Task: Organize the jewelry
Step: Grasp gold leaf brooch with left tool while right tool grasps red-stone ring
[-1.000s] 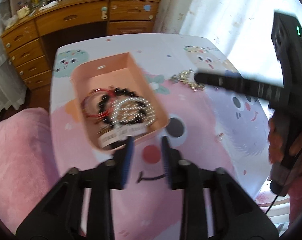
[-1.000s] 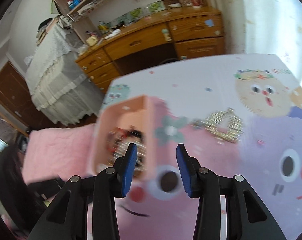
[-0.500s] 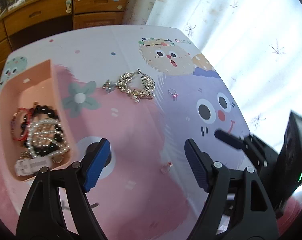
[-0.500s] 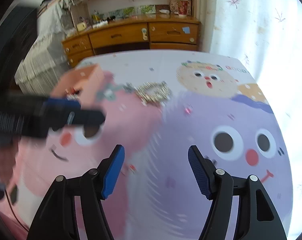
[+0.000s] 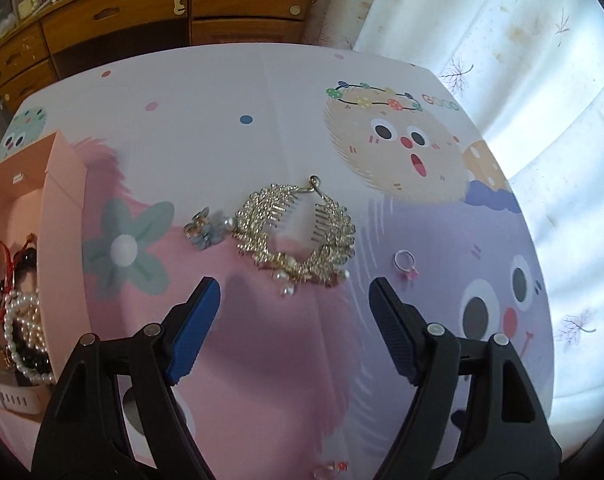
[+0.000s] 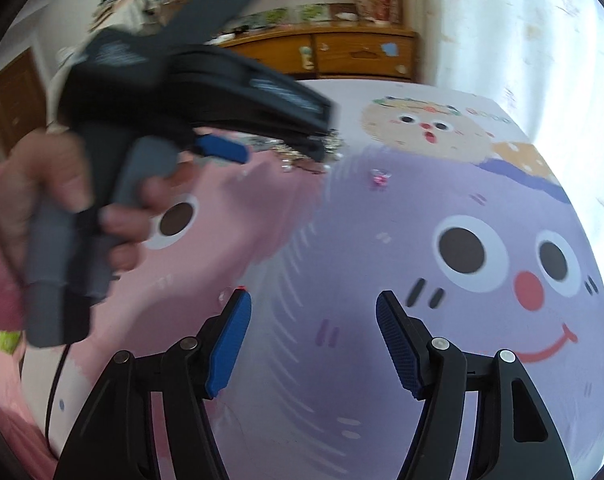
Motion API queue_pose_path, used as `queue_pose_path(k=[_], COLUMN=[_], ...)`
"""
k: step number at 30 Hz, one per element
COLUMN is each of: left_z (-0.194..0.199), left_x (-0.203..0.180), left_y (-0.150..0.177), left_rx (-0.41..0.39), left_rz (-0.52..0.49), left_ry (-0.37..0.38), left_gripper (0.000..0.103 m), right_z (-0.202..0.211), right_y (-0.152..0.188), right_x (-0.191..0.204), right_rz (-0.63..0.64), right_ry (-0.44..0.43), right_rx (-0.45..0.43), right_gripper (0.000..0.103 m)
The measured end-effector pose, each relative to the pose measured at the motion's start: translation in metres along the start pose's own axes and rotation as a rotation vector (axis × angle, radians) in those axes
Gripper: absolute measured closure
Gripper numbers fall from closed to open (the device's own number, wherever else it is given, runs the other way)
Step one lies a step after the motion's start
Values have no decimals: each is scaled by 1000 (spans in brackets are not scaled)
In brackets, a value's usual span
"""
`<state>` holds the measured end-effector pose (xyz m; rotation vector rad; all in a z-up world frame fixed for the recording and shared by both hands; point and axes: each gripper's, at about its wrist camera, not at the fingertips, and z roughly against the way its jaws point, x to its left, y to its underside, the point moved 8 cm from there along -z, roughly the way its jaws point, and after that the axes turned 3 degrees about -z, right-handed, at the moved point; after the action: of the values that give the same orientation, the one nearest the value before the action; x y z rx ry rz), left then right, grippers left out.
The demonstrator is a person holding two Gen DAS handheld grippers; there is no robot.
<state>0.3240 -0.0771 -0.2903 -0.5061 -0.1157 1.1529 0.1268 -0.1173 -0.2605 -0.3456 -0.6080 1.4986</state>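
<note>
Currently: left gripper [image 5: 293, 308] and right gripper [image 6: 312, 320], jaws just widened, both empty; left lined up on gold hair comb [image 5: 295, 236] (pink box [image 5: 63, 240] holds sorted bracelets).

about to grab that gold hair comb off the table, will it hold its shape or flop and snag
The gold hair comb looks like a rigid metal wreath, so it should probably keep its shape. The pearl drops hanging off its lower edge will likely swing. Its thin teeth and stone-set leaves seem delicate and may snag, so the left hand-held gripper should close gently.
</note>
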Motion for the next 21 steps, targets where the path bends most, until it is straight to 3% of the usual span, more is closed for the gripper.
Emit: queue_pose_path(k=[9, 21], left_z=[-21, -26], left_x=[-7, -5], left_y=[-10, -25], left_rx=[-43, -124], left_rz=[-49, -98], left_ry=[-91, -85], left_gripper=[28, 30], right_z=[-20, -40], right_y=[0, -5], right_x=[22, 32], right_rz=[104, 183], right_ry=[-94, -140], right_rx=[0, 6], right_gripper=[62, 71])
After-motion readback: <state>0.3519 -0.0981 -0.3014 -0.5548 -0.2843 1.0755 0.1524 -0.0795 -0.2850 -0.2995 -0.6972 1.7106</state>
